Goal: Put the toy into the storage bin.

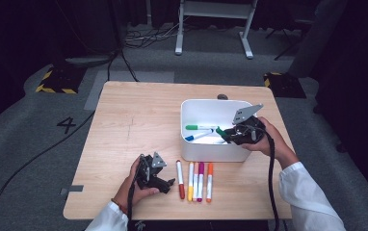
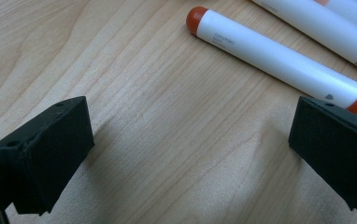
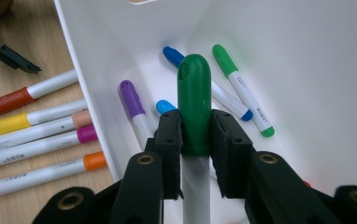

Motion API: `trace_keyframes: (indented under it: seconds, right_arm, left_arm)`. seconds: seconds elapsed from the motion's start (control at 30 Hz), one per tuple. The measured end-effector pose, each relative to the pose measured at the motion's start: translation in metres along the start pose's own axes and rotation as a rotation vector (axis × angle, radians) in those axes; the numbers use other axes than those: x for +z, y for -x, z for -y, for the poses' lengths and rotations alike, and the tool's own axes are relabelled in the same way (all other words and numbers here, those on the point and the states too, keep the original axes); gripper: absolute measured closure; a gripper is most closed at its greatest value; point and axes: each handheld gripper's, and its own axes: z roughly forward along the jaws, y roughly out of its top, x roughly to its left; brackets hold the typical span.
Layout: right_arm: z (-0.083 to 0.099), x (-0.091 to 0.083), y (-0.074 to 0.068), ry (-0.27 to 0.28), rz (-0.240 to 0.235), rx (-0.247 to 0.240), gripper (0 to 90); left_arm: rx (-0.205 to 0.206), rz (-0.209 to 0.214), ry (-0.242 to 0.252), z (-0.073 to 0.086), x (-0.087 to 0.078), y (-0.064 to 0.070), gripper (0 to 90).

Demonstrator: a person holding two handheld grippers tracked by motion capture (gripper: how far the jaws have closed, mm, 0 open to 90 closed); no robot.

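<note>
The left gripper (image 1: pixel 168 183) was held low over the wooden table (image 1: pixel 134 125), its jaws spread wide with nothing between them. The red marker (image 1: pixel 180 179) lay just to the right of the jaw tips, flat on the table, with its long axis running toward and away from the person, so that it lay across the gripper's line of reach. In the left gripper view, the red marker (image 2: pixel 279 56) was seen beyond the gap, its far end cap partly hidden behind the right-hand jaw. The left hand (image 1: pixel 136 185) was wrapped around the gripper body, the forearm entering from the bottom edge.

To the right of the red marker, a yellow marker (image 1: pixel 190 181), a magenta marker (image 1: pixel 201 181) and an orange marker (image 1: pixel 209 182) lay parallel beside it, close together.

Farther right, the right gripper (image 1: pixel 224 134) was held inside the white bin (image 1: pixel 191 153) and was clamped on a dark green marker (image 3: pixel 195 105), gripped at the base of its cap. The marker's axis ran along the jaws, cap forward. Below it, a purple marker (image 3: pixel 133 105), a blue marker (image 3: pixel 204 79) and a light green marker (image 3: pixel 242 88) lay on the bin floor. It was judged that the left gripper was the nearer to the table row, and that release over the bin was the step in hand for the right.
</note>
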Motion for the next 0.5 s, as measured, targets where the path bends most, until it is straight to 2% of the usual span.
trace_keyframes:
  seconds: [0.13, 0.33, 0.5]
  right_arm:
    - [0.0001, 0.0024, 0.0004, 0.015, -0.001, 0.024, 70.2]
    - [0.0022, 0.0002, 0.0005, 0.051, 0.004, 0.042, 69.7]
    - [0.0047, -0.0043, -0.0008, 0.112, 0.008, 0.057, 65.9]
  left_arm:
    - [0.0, 0.0, 0.0, 0.0, 0.0, 0.0, 0.1]
    - [0.0, -0.001, -0.001, 0.0, -0.0001, 0.0, 0.1]
    - [-0.001, 0.0, -0.001, 0.0, -0.0001, 0.0001, 0.1]
